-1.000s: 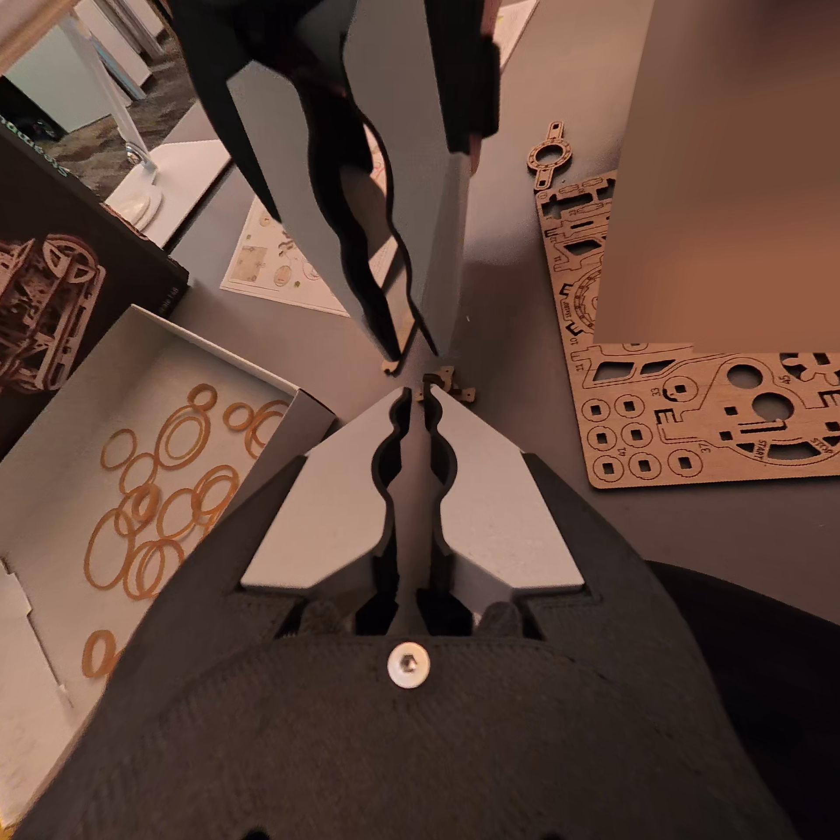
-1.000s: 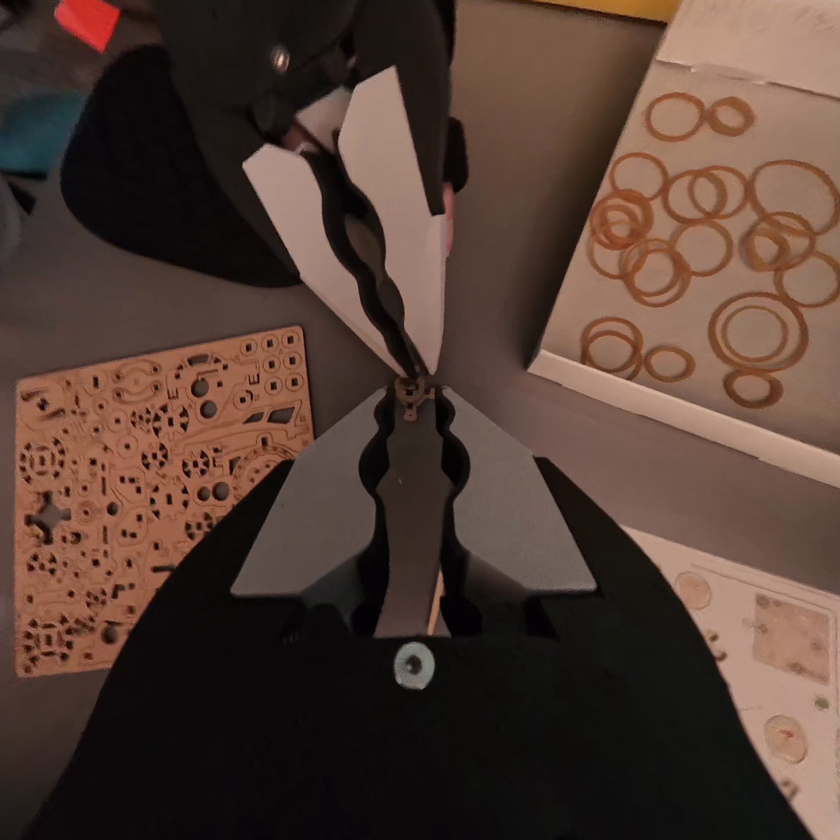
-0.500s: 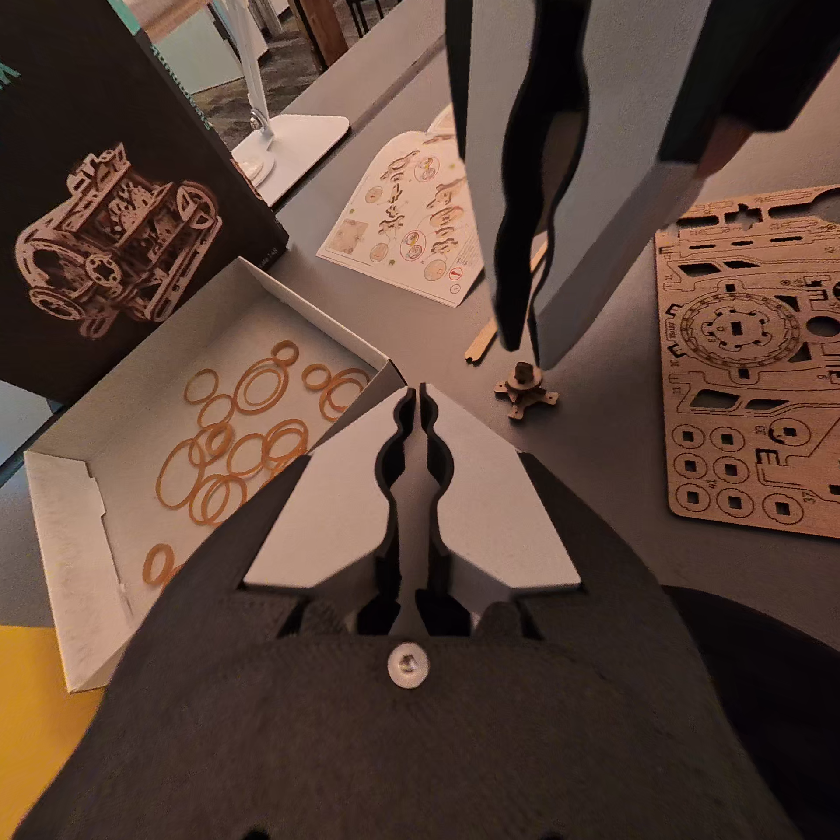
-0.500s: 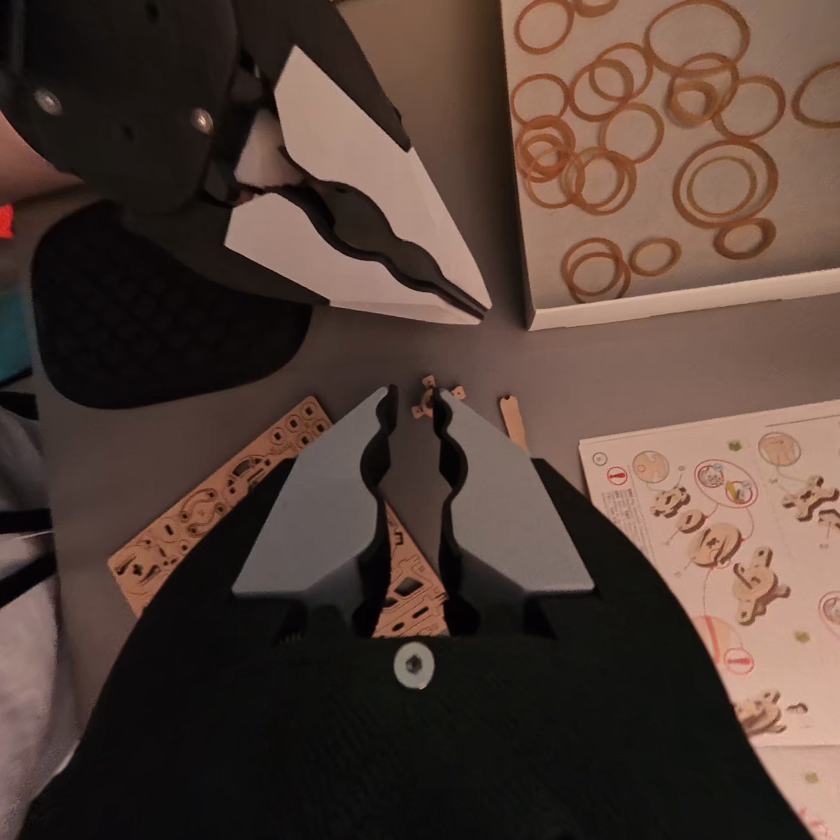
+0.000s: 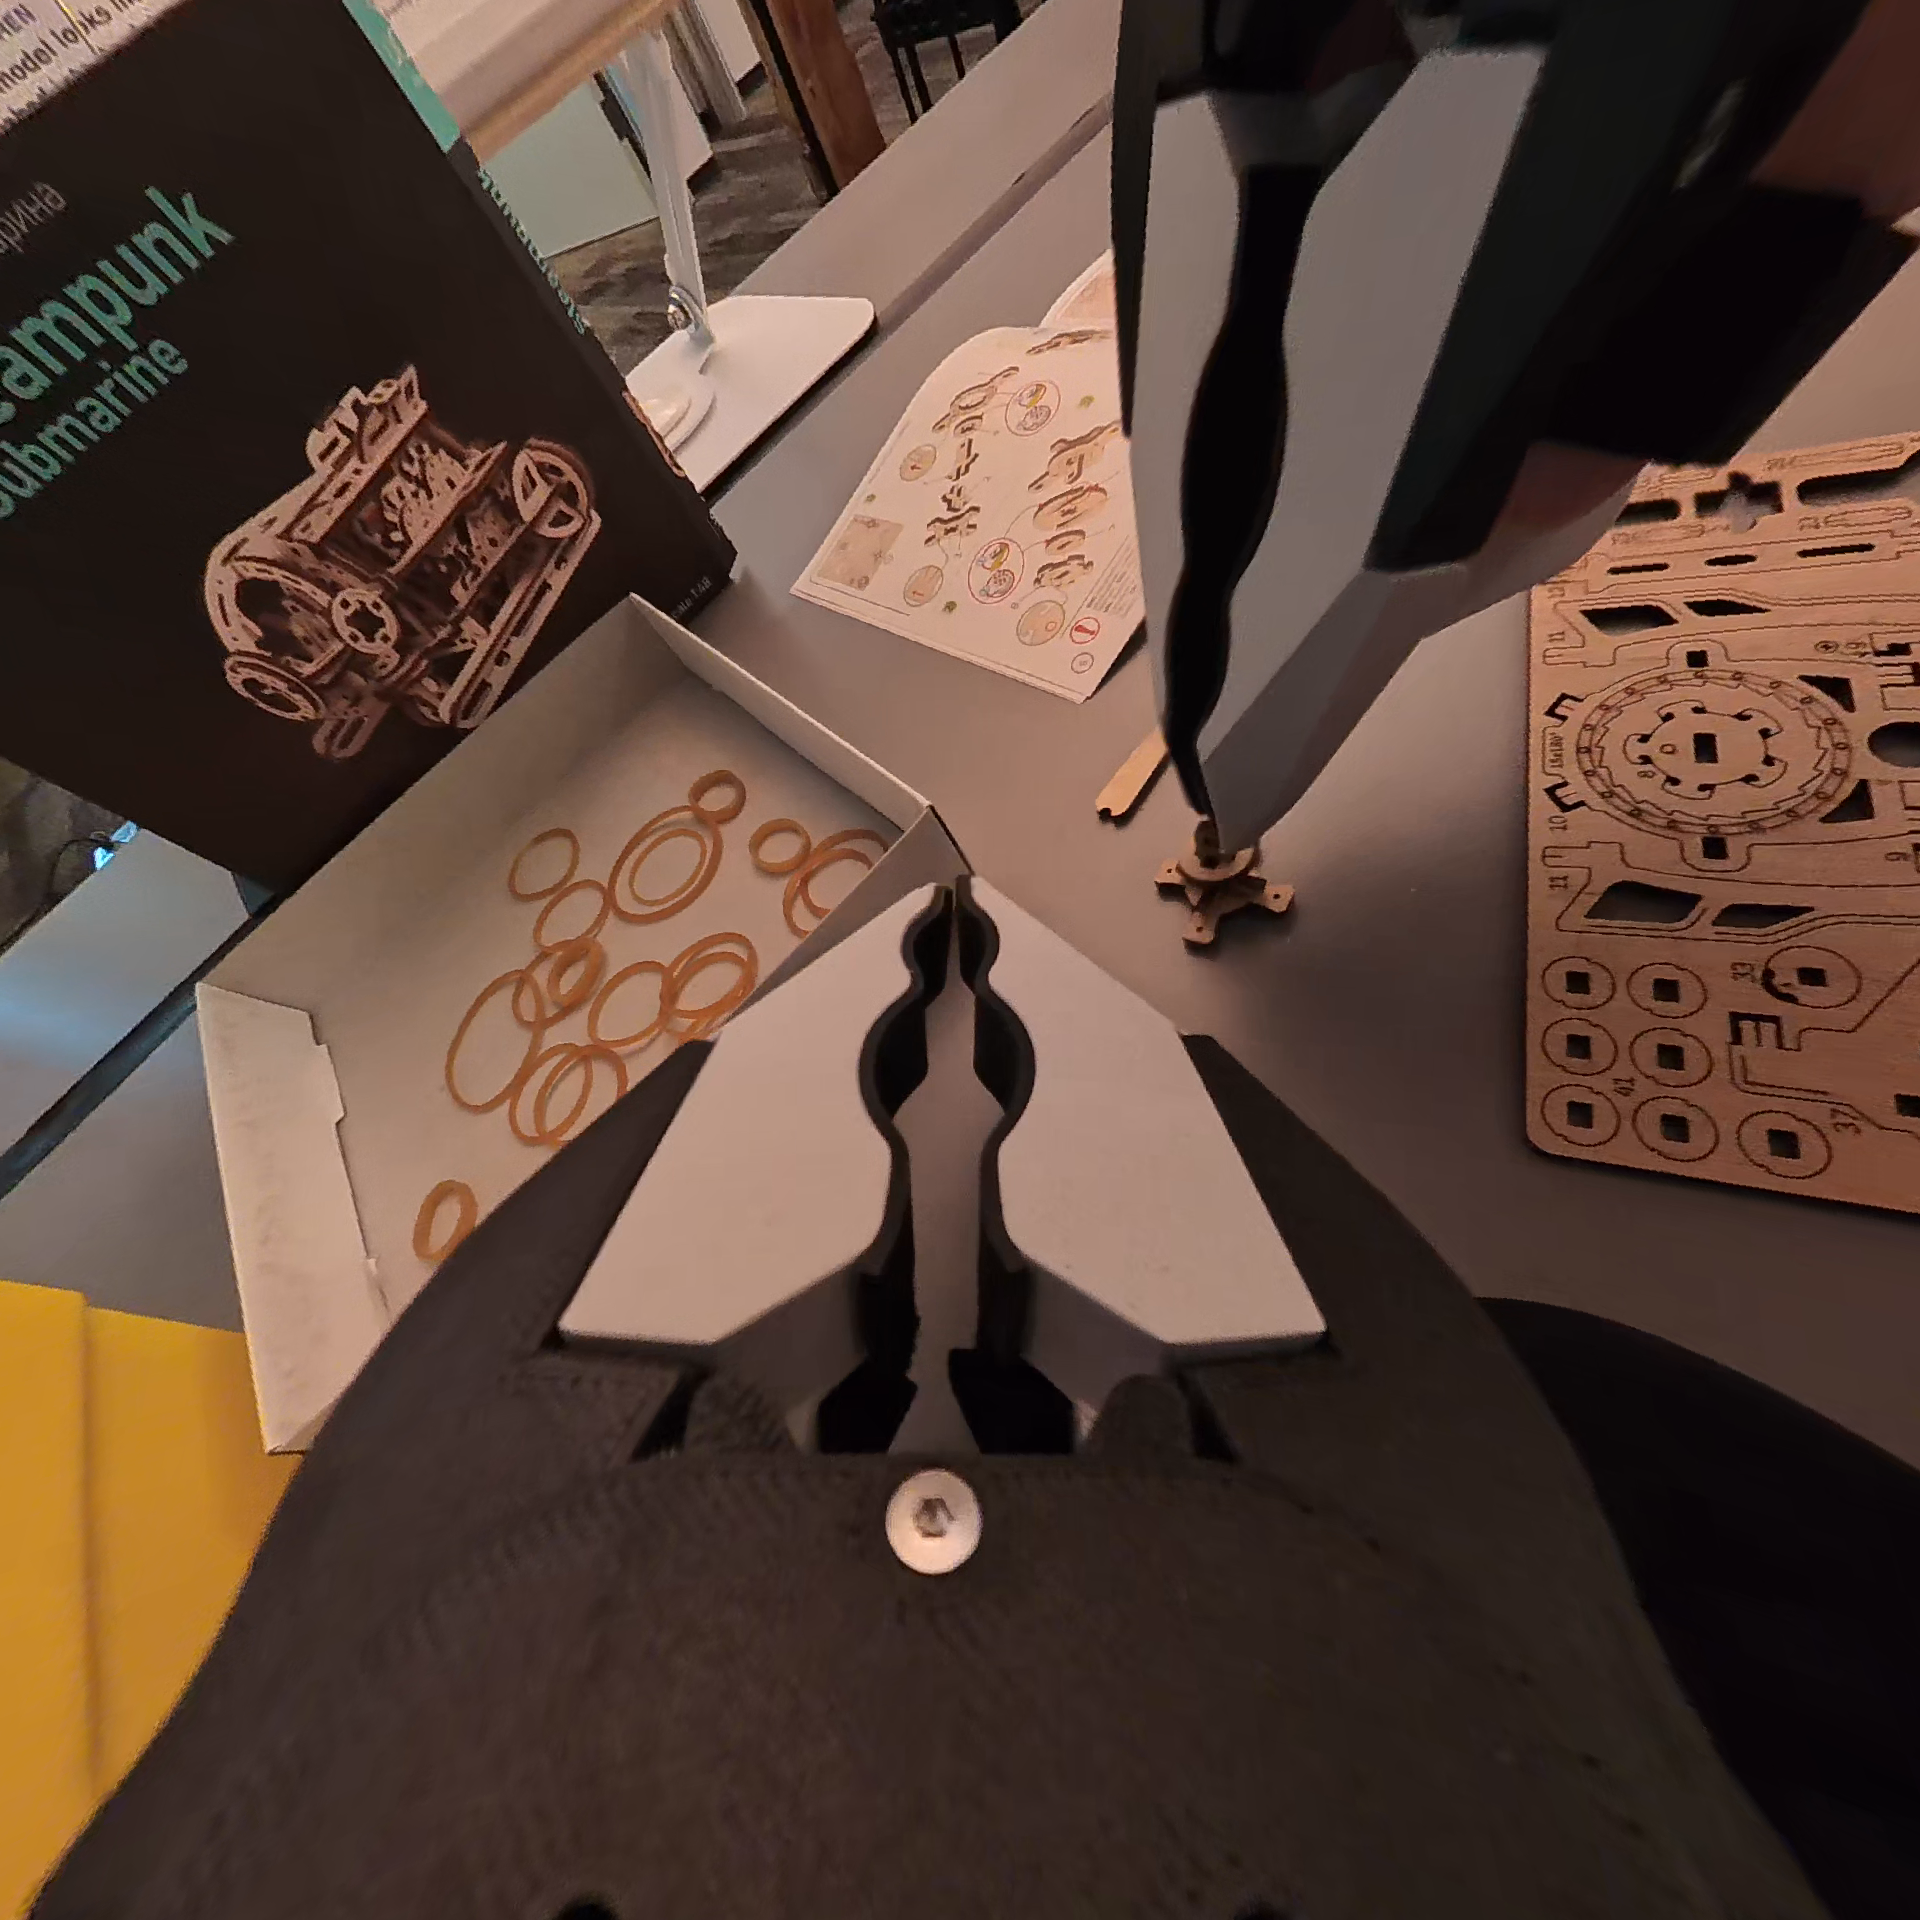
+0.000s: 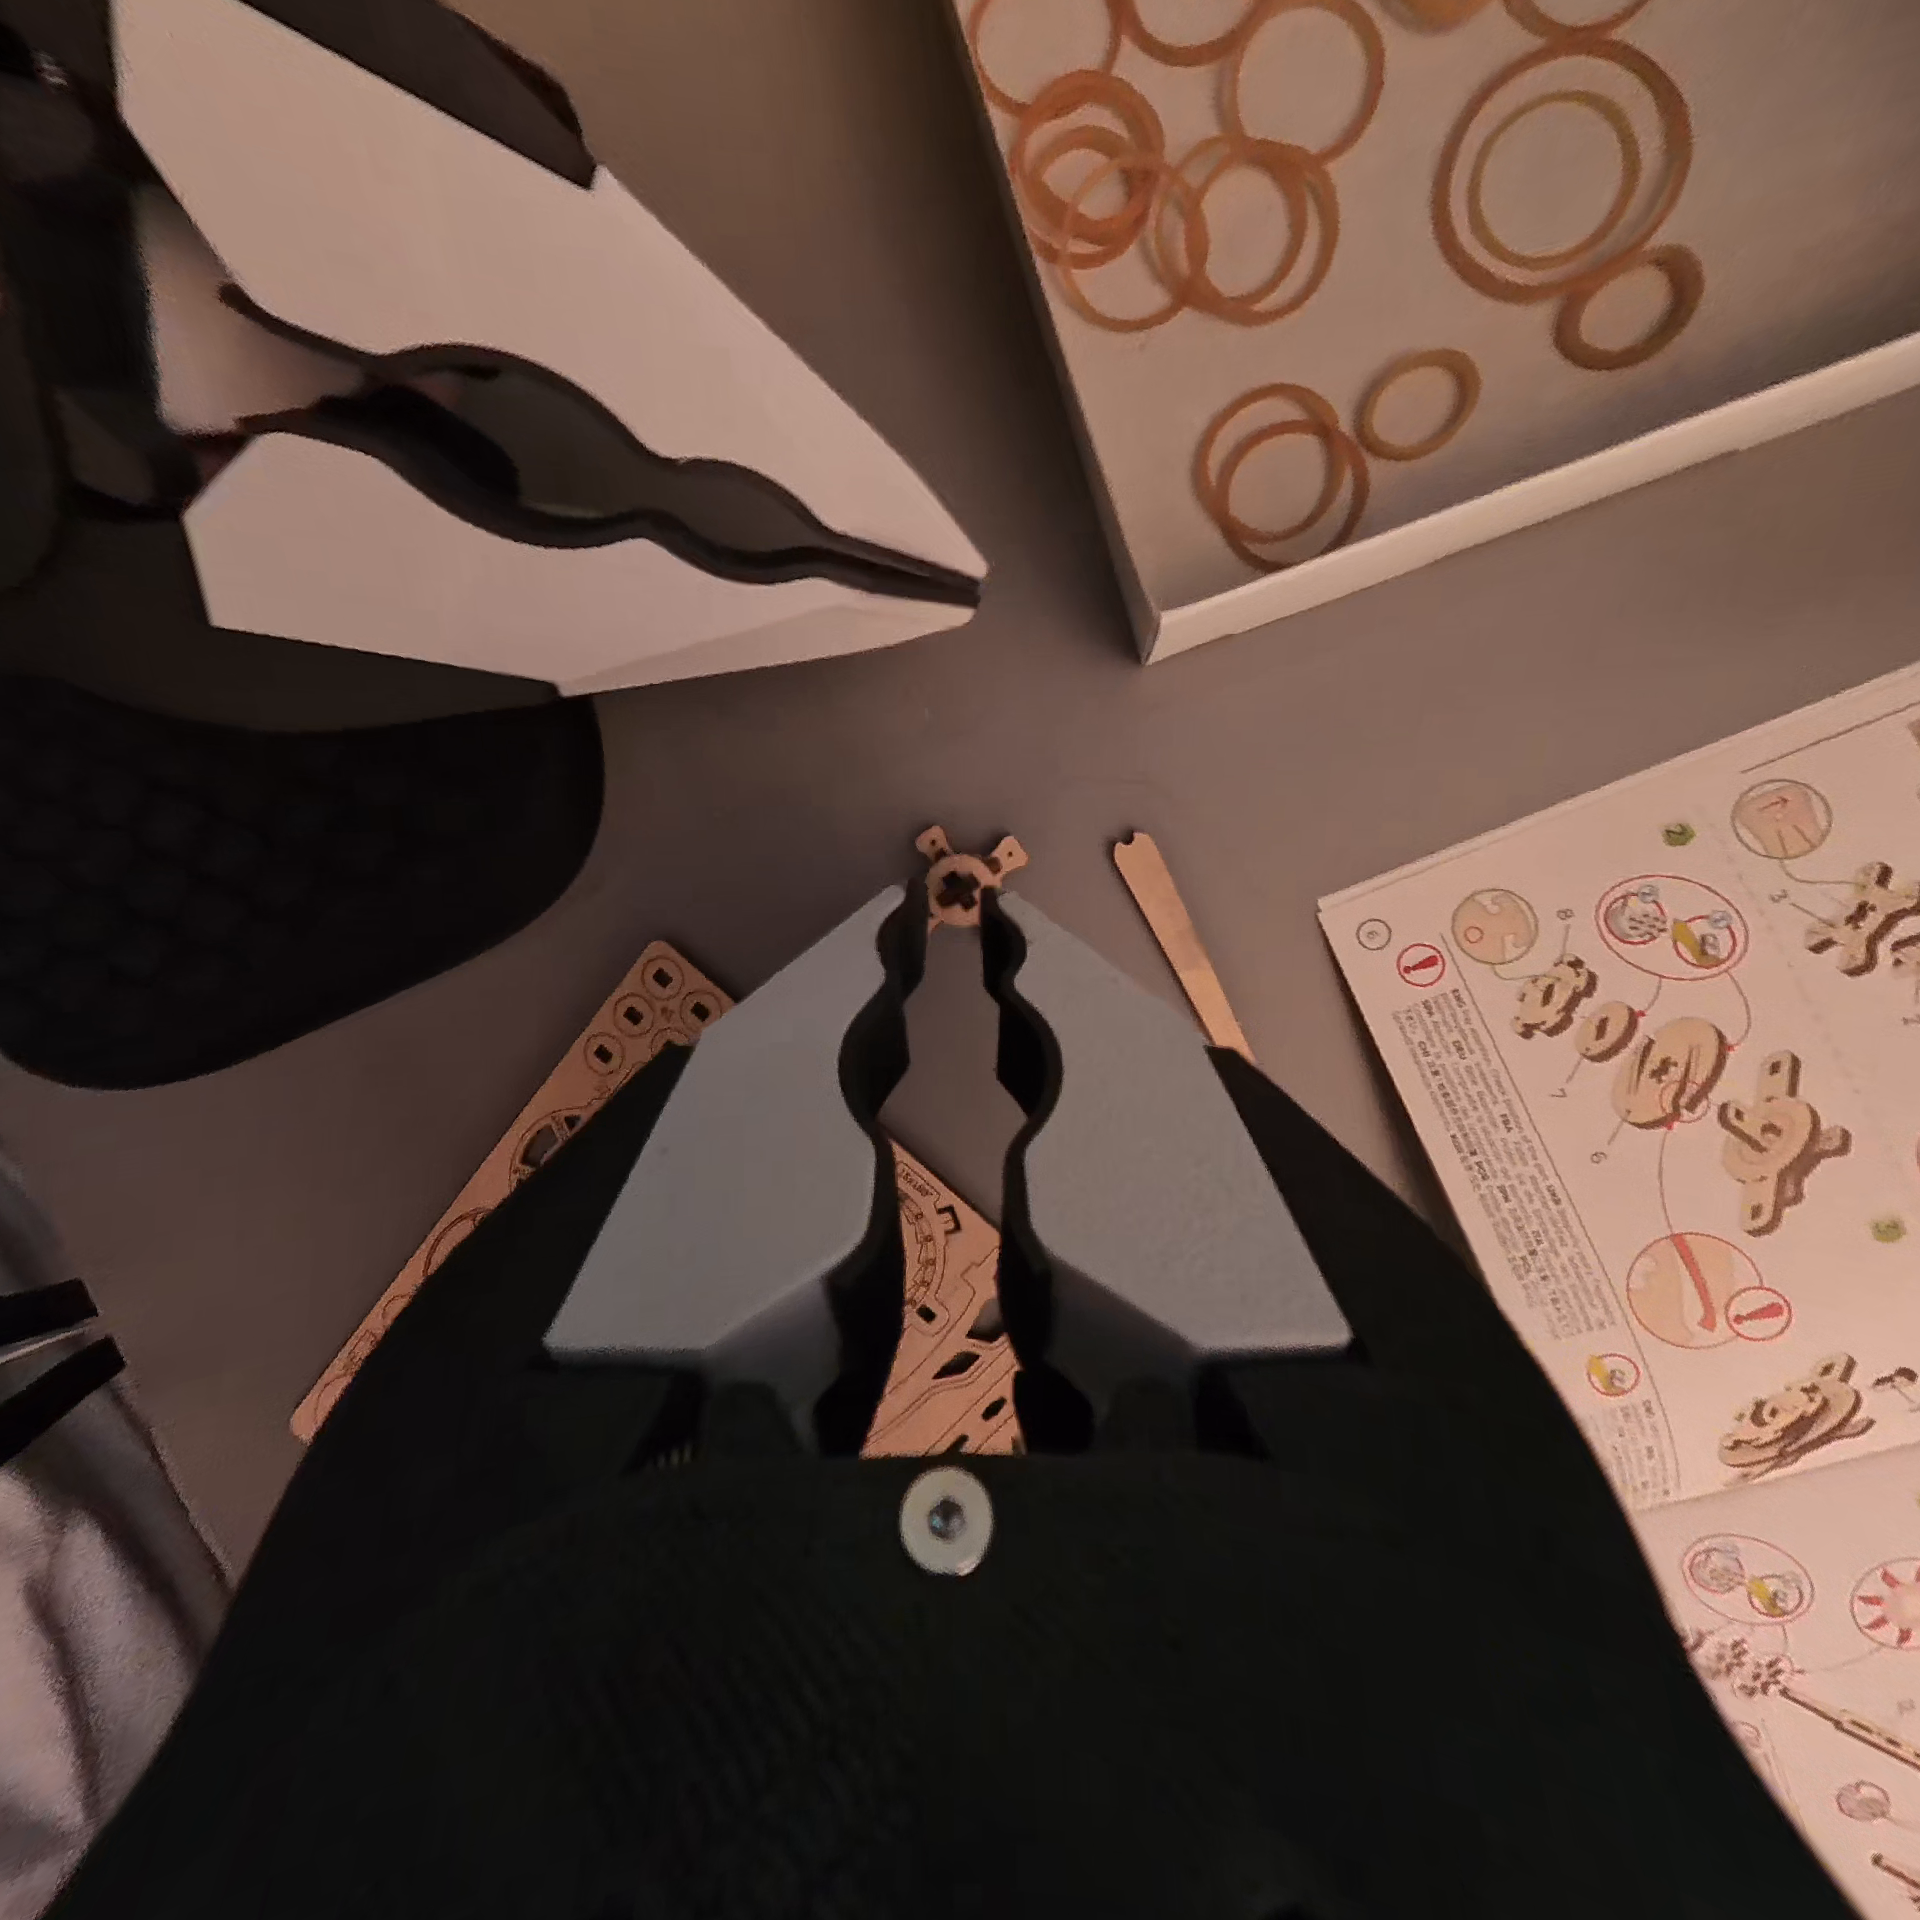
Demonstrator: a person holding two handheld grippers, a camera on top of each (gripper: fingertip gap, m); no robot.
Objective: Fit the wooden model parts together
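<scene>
the right claw (image 6: 954, 902) points straight down, its tips pinched on the round hub of a small wooden cross piece (image 6: 966, 871) that sits on the grey table (image 6: 790, 790). the left claw (image 5: 954, 900) hangs just beside it with nothing in it, tips together. a thin wooden stick (image 6: 1179, 940) lies just beyond the cross piece, near the instruction sheet (image 6: 1621, 1091). a cut-out wooden parts sheet (image 5: 1714, 831) lies flat on the other side. a white box tray (image 5: 312, 1039) holds loose rubber bands (image 5: 634, 997), and the dark kit box (image 5: 260, 416) stands tilted behind it.
</scene>
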